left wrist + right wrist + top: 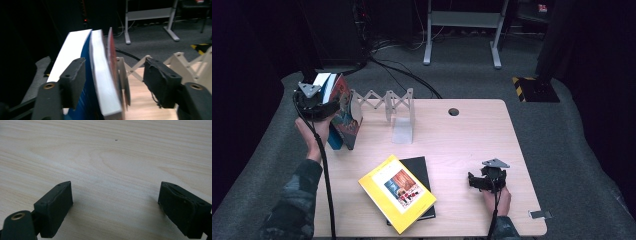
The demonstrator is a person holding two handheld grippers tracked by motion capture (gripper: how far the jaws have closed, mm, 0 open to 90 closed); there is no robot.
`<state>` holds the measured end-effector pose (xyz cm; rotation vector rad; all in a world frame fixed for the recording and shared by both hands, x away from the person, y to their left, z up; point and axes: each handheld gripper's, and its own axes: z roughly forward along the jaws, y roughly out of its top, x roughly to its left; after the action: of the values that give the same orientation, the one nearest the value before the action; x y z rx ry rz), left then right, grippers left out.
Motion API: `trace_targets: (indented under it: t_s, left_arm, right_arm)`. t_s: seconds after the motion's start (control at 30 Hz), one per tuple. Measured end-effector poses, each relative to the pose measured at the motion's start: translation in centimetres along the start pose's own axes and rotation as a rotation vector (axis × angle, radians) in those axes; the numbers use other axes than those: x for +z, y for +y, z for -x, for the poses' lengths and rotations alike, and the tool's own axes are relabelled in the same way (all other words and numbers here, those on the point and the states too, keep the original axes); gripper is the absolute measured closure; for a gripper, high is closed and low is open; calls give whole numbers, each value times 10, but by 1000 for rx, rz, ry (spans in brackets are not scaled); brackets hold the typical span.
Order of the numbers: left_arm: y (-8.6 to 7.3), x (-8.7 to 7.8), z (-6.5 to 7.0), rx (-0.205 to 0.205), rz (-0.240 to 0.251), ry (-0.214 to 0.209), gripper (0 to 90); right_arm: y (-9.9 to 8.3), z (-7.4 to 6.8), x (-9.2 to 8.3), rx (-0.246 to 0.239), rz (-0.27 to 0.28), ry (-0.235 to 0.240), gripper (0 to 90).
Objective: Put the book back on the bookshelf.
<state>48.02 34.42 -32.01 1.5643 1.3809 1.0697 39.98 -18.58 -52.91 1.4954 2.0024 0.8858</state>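
Observation:
Two books stand upright at the table's far left: a blue one (333,137) and a red-covered one (348,117), leaning on the left end of a white accordion rack (379,101). My left gripper (332,106) reaches over their tops from the left. In the left gripper view the gripper (113,75) is open around the blue book (75,47) and the red-covered book (103,75). Its left pad lies beside the blue book, and its right pad stands well clear. My right gripper (473,180) rests open on the table at the front right, with bare wood between its jaws (115,195).
A yellow book (396,193) lies flat on a black book (421,170) at the front middle. A translucent bookend (403,129) stands at the rack's right end. A cable hole (454,111) is near the table's far edge.

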Motion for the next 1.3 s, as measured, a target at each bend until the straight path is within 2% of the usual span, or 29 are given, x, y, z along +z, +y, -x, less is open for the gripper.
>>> trace_targets:
  t_s: [0.13,0.3,0.37,0.63,0.8,0.97,1.23,1.3]
  left_arm:
    - [-2,-13,2,3,-5,-52,221]
    - [-10,-27,4,24,-6,-108,153]
    - [-14,-31,6,33,-15,-123,154]
    - [-42,-40,15,48,-58,-181,129]
    - [-63,-43,21,62,-108,-227,121]
    - [-84,-47,25,67,-145,-245,110]
    - [-116,-47,28,40,-208,-267,60]
    - [-123,-47,29,39,-221,-268,55]
  right_arm:
    - [0,0,0,0,0,0,116]
    - [0,0,0,0,0,0,116]
    - [0,0,0,0,0,0,116]
    - [0,0,0,6,4,1,122]
    - [0,0,0,6,4,5,126]
    - [0,-1,-1,8,4,11,126]
    - [-1,-2,-1,7,-3,15,121]
    - [-1,-1,-1,-9,-1,14,114]
